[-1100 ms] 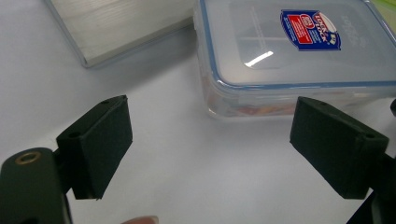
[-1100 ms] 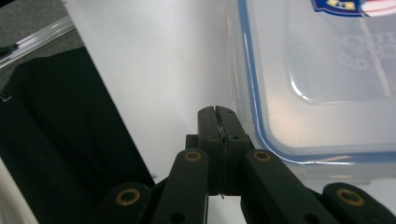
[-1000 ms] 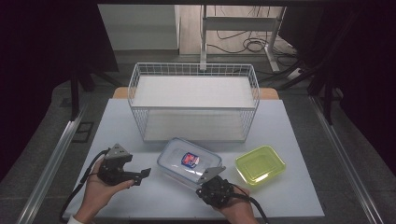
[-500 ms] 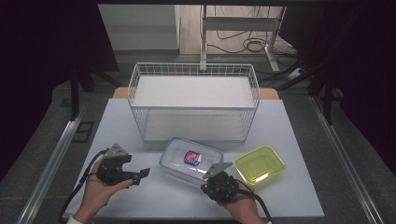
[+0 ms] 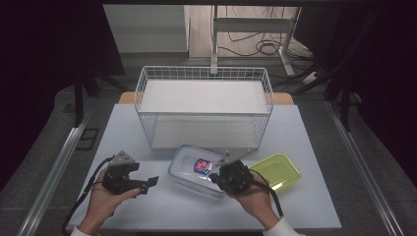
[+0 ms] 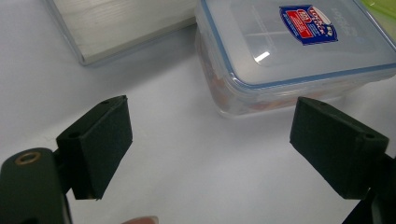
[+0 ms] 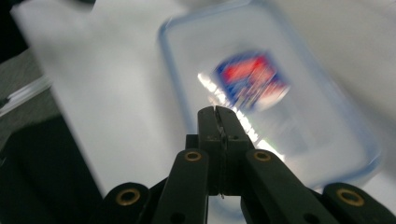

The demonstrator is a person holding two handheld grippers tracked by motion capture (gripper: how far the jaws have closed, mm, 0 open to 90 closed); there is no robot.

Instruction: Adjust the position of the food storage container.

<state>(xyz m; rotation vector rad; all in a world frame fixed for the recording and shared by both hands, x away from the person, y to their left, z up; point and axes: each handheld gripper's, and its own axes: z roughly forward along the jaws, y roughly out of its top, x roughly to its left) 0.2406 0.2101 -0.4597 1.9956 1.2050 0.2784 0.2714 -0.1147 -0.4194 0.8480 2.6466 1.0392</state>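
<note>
Right gripper [image 7: 218, 112] jaws pressed together, nothing between them, over the near right edge of the clear rectangular plastic container with blue-rimmed lid [image 5: 196, 169]. Left gripper [image 6: 210, 144] jaws spread wide, empty, pointing at the container from its left. Container sits near-centre on the white table [image 5: 314, 196], yellow-green plastic tray [image 5: 278, 169] just right, white wire basket [image 5: 204, 105] behind. Dark room.

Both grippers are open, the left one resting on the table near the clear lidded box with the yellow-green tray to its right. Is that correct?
Not quite: the right gripper is shut, its jaws pressed together over the box, as the right gripper view shows. The left gripper is open, and the tray does lie to the box's right.
</note>
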